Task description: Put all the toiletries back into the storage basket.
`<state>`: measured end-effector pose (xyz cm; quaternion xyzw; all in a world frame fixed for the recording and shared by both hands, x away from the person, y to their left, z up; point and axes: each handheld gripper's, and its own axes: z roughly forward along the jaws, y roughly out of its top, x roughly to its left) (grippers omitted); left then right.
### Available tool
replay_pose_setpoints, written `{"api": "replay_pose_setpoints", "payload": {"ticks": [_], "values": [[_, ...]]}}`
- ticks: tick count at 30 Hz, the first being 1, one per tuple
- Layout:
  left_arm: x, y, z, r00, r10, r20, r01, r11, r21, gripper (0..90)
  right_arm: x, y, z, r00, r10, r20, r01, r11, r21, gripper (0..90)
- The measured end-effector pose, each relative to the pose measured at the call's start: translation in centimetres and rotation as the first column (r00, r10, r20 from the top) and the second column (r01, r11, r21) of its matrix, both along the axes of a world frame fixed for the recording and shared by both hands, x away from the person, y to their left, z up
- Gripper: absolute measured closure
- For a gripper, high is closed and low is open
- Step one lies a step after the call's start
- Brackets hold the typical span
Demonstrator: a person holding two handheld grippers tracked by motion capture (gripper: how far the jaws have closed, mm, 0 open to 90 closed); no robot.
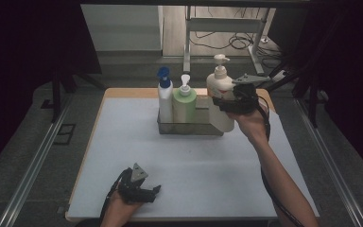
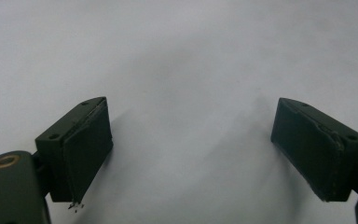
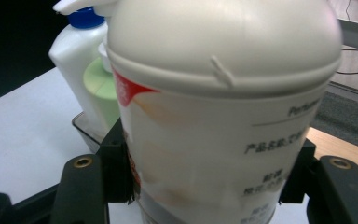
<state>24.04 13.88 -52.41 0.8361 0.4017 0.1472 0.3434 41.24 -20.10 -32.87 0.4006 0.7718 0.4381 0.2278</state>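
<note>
My right gripper (image 1: 227,101) is shut on a large cream pump bottle (image 1: 220,94), which hangs upright over the right end of a grey metal tray (image 1: 189,128). Seen up close in the right gripper view, the cream bottle (image 3: 223,116) sits clamped between both black pads (image 3: 119,172). In the tray stand a white bottle with a blue pump (image 1: 165,97) and a green bottle with a white pump (image 1: 184,103). My left gripper (image 1: 147,193) rests open near the table's front edge, nothing between its pads (image 2: 88,144).
The white table top (image 1: 137,156) spreads around the tray, with a wooden edge (image 1: 123,92) at the back. Metal rails (image 1: 33,161) run along both sides. A table frame and cables (image 1: 236,40) lie on the floor behind.
</note>
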Motion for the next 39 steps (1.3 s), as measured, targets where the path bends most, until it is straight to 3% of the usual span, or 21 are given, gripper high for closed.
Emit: {"api": "replay_pose_setpoints", "payload": {"ticks": [20, 39], "values": [[0.0, 0.0, 0.0, 1.0, -0.001, -0.003, 0.001, 1.0, 0.001, 12.1, 3.8, 2.0, -1.3, 0.9996, -0.029, 0.003, 0.029, 1.0, -0.007, 37.8], [0.0, 0.0, 0.0, 1.0, -0.001, -0.003, 0.001, 1.0, 0.0, 12.1, 7.1, 3.2, -4.6, 0.9975, -0.071, -0.005, 0.071, 0.997, -0.015, 37.7]]}}
